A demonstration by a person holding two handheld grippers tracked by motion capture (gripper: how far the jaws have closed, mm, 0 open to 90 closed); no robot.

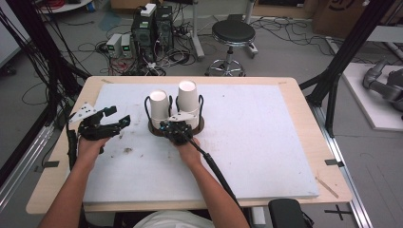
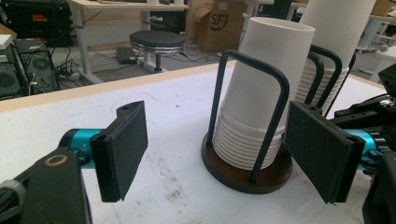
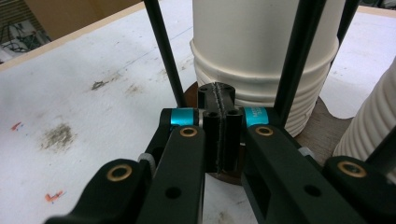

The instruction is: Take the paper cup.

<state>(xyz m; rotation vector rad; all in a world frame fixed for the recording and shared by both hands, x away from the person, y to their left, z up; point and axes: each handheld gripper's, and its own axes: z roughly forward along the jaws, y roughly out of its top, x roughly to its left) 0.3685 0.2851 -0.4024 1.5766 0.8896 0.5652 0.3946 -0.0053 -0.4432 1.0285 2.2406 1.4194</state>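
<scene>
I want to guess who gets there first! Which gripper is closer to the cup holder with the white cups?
Right. The right gripper, jaws shut, sits against the front of the cup holder below the cup stacks. The left gripper, jaws open, hangs off to the holder's left, apart from it.

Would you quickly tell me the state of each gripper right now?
Left gripper: open, holding nothing.
Right gripper: shut with nothing between its pads, in front of the cup stack in the holder.
</scene>
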